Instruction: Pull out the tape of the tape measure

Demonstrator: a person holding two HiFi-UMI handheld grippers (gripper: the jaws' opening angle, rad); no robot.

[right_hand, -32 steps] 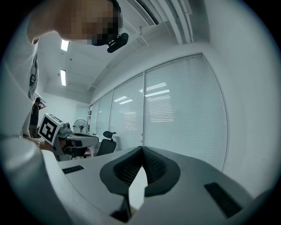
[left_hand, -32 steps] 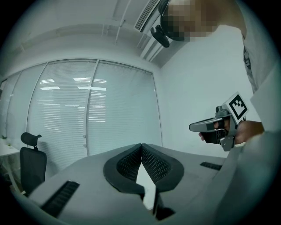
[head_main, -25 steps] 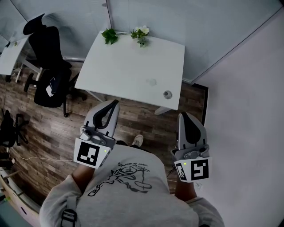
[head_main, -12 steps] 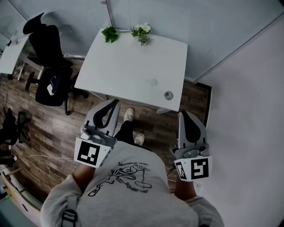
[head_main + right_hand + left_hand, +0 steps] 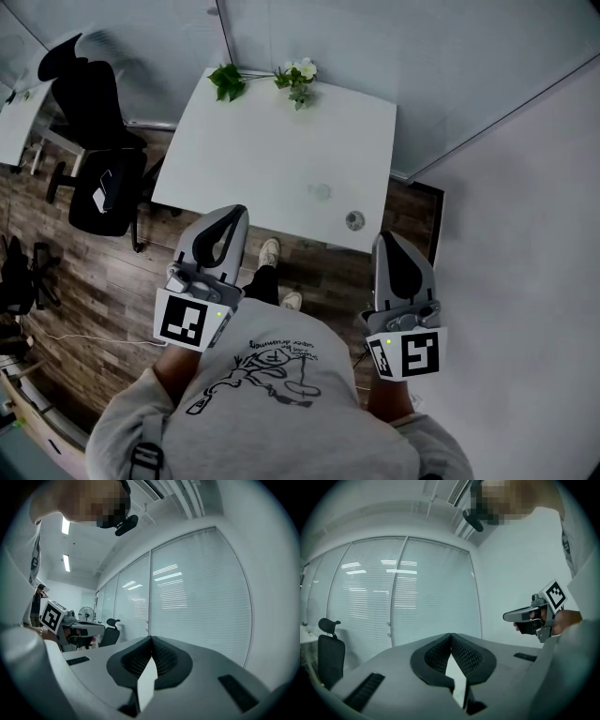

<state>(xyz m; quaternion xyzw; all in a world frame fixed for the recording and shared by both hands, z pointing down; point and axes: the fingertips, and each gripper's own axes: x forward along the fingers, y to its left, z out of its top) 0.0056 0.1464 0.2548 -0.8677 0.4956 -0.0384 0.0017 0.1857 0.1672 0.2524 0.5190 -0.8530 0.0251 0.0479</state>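
Tape measure (image 5: 353, 220) is seen only in the head view, as a small round grey thing lying on the white tabletop (image 5: 253, 159) close to its near right corner. It is too small for any tape to be made out. A faint pale mark (image 5: 322, 191) is seen on the tabletop just to the left of it and slightly farther away.

Both tools are held up in front of the person's chest, on the near side of the tabletop, and neither is touching the tape measure. The left tool (image 5: 239, 214) is seen with its jaws brought fully together. In the left gripper view, the ribbed pads of the left tool (image 5: 451, 635) meet at their tips and nothing is caught between them. The right tool (image 5: 387, 241) is closed in the same way. In the right gripper view, its pads (image 5: 151, 639) are pressed tip to tip and nothing is gripped. Each tool is also seen from the side in the other's view, pointed toward a glass wall (image 5: 431, 592) with blinds.

At the far edge of the tabletop, a leafy sprig (image 5: 228, 79) is seen to the left and white flowers (image 5: 298, 73) just to its right. A black office chair (image 5: 98, 150) stands on the wooden floor (image 5: 103, 272) to the left of the tabletop. Shoes (image 5: 269, 251) are seen on the floor between the two tools.
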